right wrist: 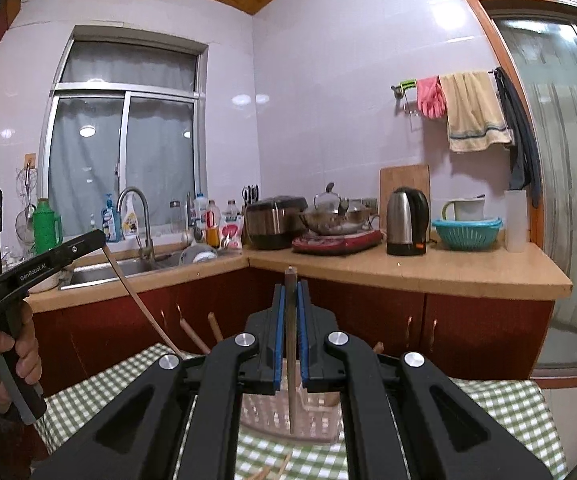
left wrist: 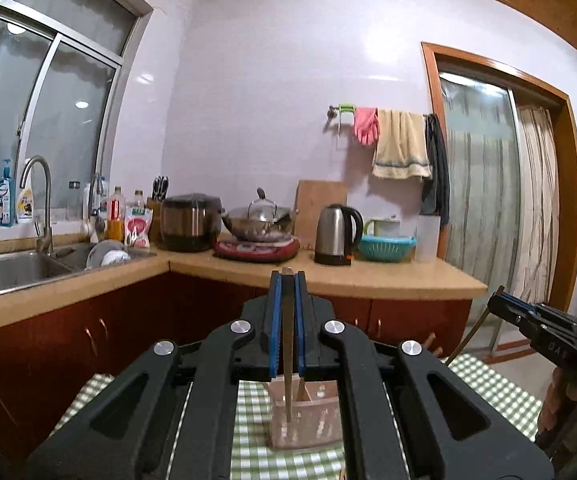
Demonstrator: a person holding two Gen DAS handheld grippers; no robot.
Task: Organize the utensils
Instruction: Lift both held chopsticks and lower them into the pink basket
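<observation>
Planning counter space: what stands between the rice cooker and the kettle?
A lidded wok on a red induction cooker stands between the rice cooker and kettle; both wrist views show it.

Counts: two grippers, left gripper (left wrist: 287, 280) and right gripper (right wrist: 291, 286), one chopstick (left wrist: 287, 360) clamped in each. One clear utensil basket (left wrist: 304, 416) on one checked tablecloth (left wrist: 488, 384). Counter: one kettle (left wrist: 336, 234), one wok (left wrist: 258, 222), one rice cooker (left wrist: 190, 220), one teal colander (left wrist: 386, 246).
</observation>
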